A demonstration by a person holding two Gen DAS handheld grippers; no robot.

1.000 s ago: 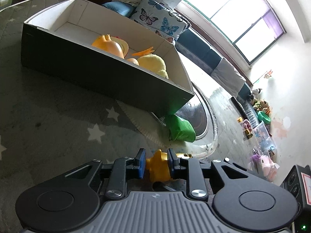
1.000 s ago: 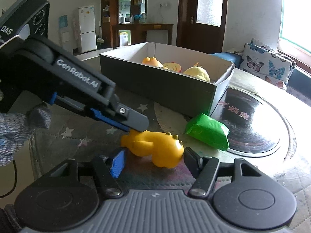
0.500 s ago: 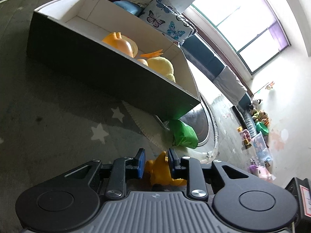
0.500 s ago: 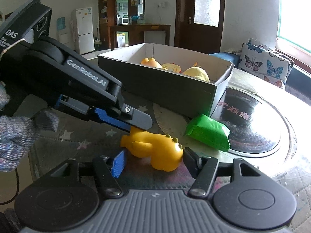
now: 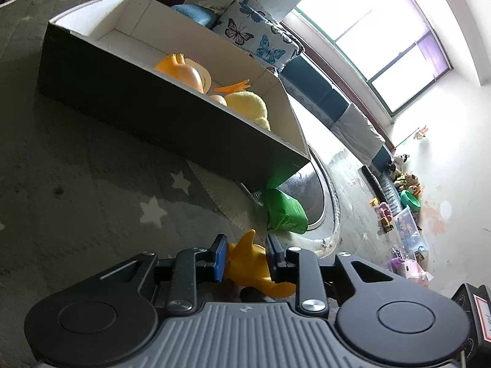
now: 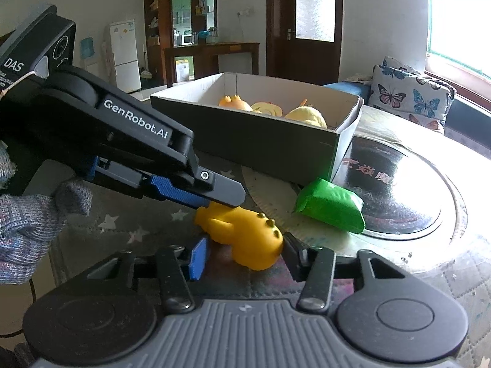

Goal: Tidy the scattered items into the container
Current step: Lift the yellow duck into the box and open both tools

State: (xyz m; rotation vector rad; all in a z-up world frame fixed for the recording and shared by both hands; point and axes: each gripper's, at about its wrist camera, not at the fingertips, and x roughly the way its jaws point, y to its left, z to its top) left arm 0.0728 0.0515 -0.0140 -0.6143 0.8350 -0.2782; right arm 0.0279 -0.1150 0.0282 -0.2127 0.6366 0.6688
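Here, from left to right across the table:

Gloved hand [image 6: 27,214]: it is gripping the handle of the left gripper at the left edge of the right wrist view.

Left gripper [image 5: 245,256]: its fingers are pinching the narrow end of the yellow toy [image 6: 242,233]; in the right wrist view it is reaching in from the left and pressing down over that end.

Yellow toy: it is lying on its side on the star-patterned cloth [image 5: 92,190], in front of the box and outside it.

Right gripper [image 6: 244,256]: its fingers are standing spread, one on each side of the toy's rounded end; whether they are touching it is not clear.

Box [image 6: 260,141]: it is sitting open on the cloth behind the toy, dark outside and white inside, holding an orange toy [image 5: 181,72] and a yellow plush [image 5: 248,107].

Green packet [image 6: 331,208]: it is lying just beside the box's near corner, to the right of the yellow toy and apart from it.

Butterfly cushion [image 6: 411,101]: it is sitting beyond the table at the far right.
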